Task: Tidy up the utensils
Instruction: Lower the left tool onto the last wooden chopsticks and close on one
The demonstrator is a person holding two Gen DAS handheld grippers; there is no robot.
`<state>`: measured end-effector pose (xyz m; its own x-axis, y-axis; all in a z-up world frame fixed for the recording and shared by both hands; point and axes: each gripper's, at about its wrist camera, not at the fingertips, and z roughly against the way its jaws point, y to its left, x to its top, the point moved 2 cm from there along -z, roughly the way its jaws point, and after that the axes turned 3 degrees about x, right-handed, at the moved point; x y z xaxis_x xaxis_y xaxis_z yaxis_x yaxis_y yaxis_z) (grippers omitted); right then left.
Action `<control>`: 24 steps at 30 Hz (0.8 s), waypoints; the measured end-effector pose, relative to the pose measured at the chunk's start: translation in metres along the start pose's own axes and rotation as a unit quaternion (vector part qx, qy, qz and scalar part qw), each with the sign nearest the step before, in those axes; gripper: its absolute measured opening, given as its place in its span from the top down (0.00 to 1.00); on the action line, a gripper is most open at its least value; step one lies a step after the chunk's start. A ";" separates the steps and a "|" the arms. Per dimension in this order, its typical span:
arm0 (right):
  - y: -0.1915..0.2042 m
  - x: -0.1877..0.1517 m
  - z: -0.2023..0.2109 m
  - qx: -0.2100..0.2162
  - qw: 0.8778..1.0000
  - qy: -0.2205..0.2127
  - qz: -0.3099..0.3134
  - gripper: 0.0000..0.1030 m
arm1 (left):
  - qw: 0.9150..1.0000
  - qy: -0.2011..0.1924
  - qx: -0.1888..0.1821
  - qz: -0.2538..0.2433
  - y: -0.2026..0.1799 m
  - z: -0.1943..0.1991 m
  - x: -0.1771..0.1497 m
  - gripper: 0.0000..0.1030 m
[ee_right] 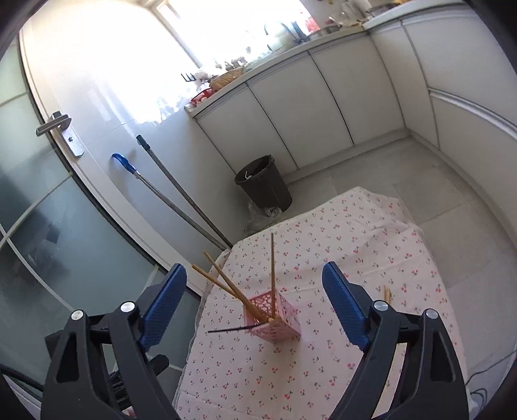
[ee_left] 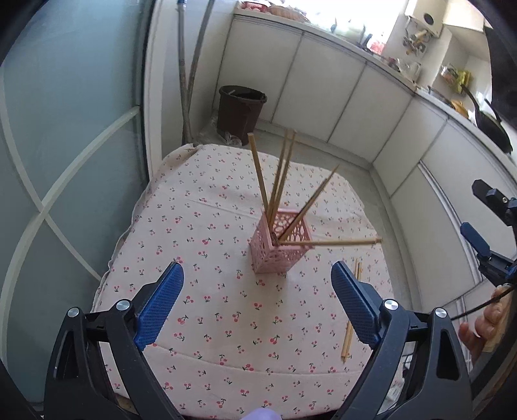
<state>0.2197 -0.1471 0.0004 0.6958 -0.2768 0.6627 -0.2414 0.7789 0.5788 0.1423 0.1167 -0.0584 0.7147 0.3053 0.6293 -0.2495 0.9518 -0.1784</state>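
**Chopsticks in the pink holder, a few loose on the surface**

The loose chopsticks (ee_left: 350,323) at the right of the surface (ee_left: 226,323) are partly hidden behind the right finger of the left tongs (ee_left: 257,303); in the right wrist view only their far tips (ee_right: 386,292) show beside a blue finger, so their count cannot be told. The right tongs (ee_left: 478,232) are cut off at the right edge of the left wrist view, with part of a hand (ee_left: 488,323) below them. Things on the far kitchen counter (ee_right: 339,29) are washed out by window glare and hard to make out. No writing can be read.

The pink holder (ee_left: 279,245), a perforated square basket, stands upright near the middle of the cherry-print cloth. Wooden chopsticks (ee_left: 281,181) lean out of it in several directions; one lies almost level over its right rim. In the right wrist view a thin dark stick (ee_right: 229,330) juts from the holder (ee_right: 274,318) to the left. A dark bin (ee_right: 263,182) stands on the floor beyond the surface; its contents are unclear.

Both pairs of tongs (ee_right: 255,307) are spread wide, gripping nothing.
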 end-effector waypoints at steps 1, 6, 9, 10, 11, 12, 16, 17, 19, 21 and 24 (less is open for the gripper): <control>-0.011 -0.004 0.006 -0.004 1.000 0.002 -0.012 0.15 | 1.000 0.011 0.002 -0.015 -0.009 -0.007 -0.006 0.14; -0.077 -0.008 0.036 -0.051 0.998 -0.009 -0.043 0.14 | 0.992 0.083 0.009 -0.097 -0.066 -0.059 -0.050 0.13; -0.113 0.004 0.054 -0.096 0.993 -0.026 -0.063 0.12 | 0.979 0.132 0.012 -0.157 -0.112 -0.097 -0.084 0.13; -0.123 0.006 0.058 -0.108 0.991 -0.028 -0.067 0.12 | 0.974 0.145 0.009 -0.176 -0.128 -0.110 -0.094 0.13; -0.137 0.009 0.063 -0.123 0.989 -0.030 -0.080 0.12 | 0.969 0.153 0.009 -0.192 -0.140 -0.121 -0.101 0.13; -0.148 0.010 0.066 -0.128 0.987 -0.030 -0.094 0.12 | 0.964 0.161 0.011 -0.210 -0.155 -0.133 -0.108 0.13; -0.197 0.013 0.072 -0.108 0.978 -0.003 -0.176 0.11 | 0.957 0.175 0.026 -0.231 -0.202 -0.181 -0.104 0.13; -0.206 0.013 0.072 -0.104 0.974 0.001 -0.200 0.11 | 0.957 0.179 0.030 -0.227 -0.212 -0.194 -0.096 0.13; -0.222 0.013 0.069 -0.083 0.967 0.014 -0.242 0.11 | 0.959 0.183 0.040 -0.213 -0.228 -0.215 -0.074 0.13; -0.231 0.015 0.066 -0.066 0.964 0.031 -0.257 0.11 | 0.964 0.177 0.053 -0.194 -0.239 -0.234 -0.051 0.13; -0.234 0.017 0.066 -0.070 0.963 0.031 -0.260 0.11 | 0.967 0.190 0.066 -0.156 -0.244 -0.261 -0.024 0.15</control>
<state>0.2436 -0.3710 -0.0923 0.7377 -0.6196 0.2683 0.2409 0.6128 0.7526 0.3562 -0.1149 -0.2275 0.9511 0.0169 0.3085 -0.0468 0.9949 0.0897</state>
